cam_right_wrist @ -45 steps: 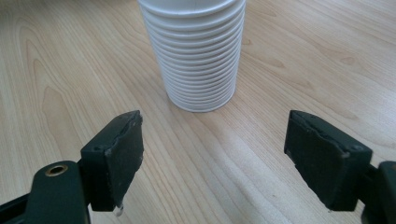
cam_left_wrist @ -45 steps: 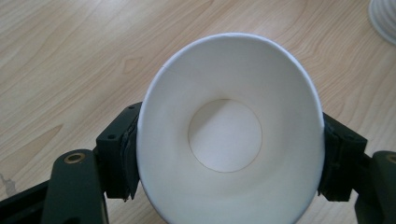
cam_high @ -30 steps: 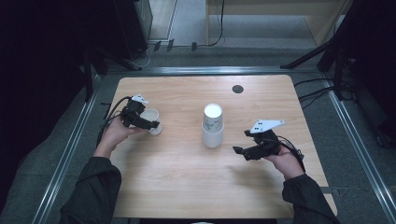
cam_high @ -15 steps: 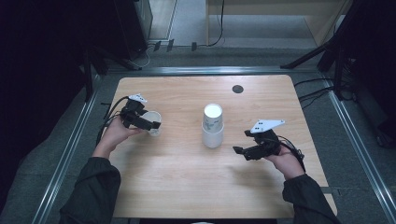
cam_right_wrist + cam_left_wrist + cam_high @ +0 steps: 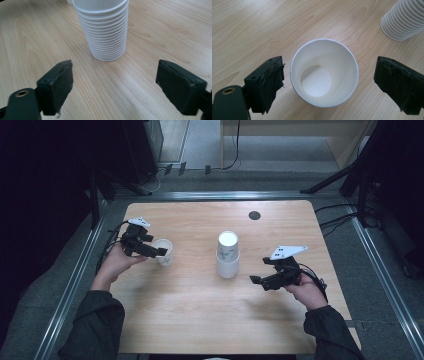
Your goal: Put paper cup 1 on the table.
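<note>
Single white paper cup (image 5: pixel 324 75) standing upright and empty, mouth open upward, flat round bottom showing inside, sitting on the wooden table (image 5: pixel 190 320) well apart from the stack of cups (image 5: pixel 227 255), off toward the table's left edge. Stack of cups, white with ribbed nested rims, standing upside down, base on top, near the table's middle.

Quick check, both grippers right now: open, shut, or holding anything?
Left gripper: just opened, jaws either side of the single paper cup, not pressing on it.
Right gripper: open, empty, facing the cup stack.
</note>
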Motion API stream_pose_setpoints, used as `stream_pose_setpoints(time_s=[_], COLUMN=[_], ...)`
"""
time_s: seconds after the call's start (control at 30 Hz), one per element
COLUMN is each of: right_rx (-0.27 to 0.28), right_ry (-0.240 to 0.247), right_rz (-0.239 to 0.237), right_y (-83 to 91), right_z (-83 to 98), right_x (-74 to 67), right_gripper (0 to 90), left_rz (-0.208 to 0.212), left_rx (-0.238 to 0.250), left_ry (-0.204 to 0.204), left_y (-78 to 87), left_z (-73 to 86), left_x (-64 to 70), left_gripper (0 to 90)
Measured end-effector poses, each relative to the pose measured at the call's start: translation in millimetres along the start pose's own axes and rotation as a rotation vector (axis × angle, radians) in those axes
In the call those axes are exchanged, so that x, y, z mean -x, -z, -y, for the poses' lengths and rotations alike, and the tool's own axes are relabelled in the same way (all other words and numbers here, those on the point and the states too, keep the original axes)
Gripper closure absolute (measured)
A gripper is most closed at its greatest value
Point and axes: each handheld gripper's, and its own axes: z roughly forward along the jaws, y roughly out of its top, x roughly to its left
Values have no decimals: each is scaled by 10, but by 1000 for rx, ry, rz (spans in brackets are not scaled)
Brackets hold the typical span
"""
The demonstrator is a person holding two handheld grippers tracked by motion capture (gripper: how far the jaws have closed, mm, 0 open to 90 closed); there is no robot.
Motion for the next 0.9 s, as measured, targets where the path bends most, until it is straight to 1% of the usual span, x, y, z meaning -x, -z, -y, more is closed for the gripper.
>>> stream_pose_setpoints(time_s=[0.03,0.07,0.1,0.17,0.2,0.23,0.3,0.33,0.37,0.4,0.5,0.53,0.57,0.6,0.63,0.67,0.73,0.8,0.83,0.87,0.9], right_rx=[-3,-9,-17,-26,-29,-34,-32,-33,-33,-31,-28,-28,-27,-29,-30,-30,-14,-9,-9,-24,-24], right_ry=[0,-11,-21,-7,3,0,-1,6,6,7,7,7,5,-2,-5,-5,3,-8,-8,-4,-4], right_rz=[3,6,2,17,19,19,20,8,8,-19,-21,-21,-19,-39,-45,-45,-44,-53,-53,-56,-56], right_y=[3,4,4,6,4,7,11,17,17,24,15,15,10,2,5,5,2,-11,-11,-29,-29], right_z=[-6,-11,-17,-23,-34,-43,-61,-82,-82,-108,-139,-139,-151,-181,-198,-198,-231,-262,-262,-286,-286], right_x=[3,4,10,8,9,8,10,16,16,26,32,32,30,36,30,30,30,26,26,18,18], right_gripper=[140,140,138,137,137,137,137,137,137,137,137,137,138,170,178,178,178,177,177,177,177], left_rz=[-6,-6,-17,-25,-16,2,8,19,19,28,38,38,37,36,36,39,55,71,87,97,103], left_rx=[-2,-2,-3,-10,-5,-1,1,8,8,15,24,24,25,24,24,30,30,30,30,33,30], left_ry=[-1,-1,4,1,5,11,14,11,11,6,10,10,4,-11,-11,-22,-27,-35,-37,-37,-37], left_y=[16,16,40,61,69,85,94,120,120,144,176,176,184,186,186,184,173,157,150,139,131], left_z=[-1,-1,-5,-16,-18,-24,-28,-32,-32,-30,-30,-30,-32,-34,-34,-35,-34,-32,-29,-24,-20], left_x=[9,9,29,53,62,72,83,126,126,166,224,224,250,310,310,350,402,453,470,486,502], left_gripper=[92,93,94,114,114,115,115,115,115,115,115,117,117,122,122,122,123,123,123,123,123])
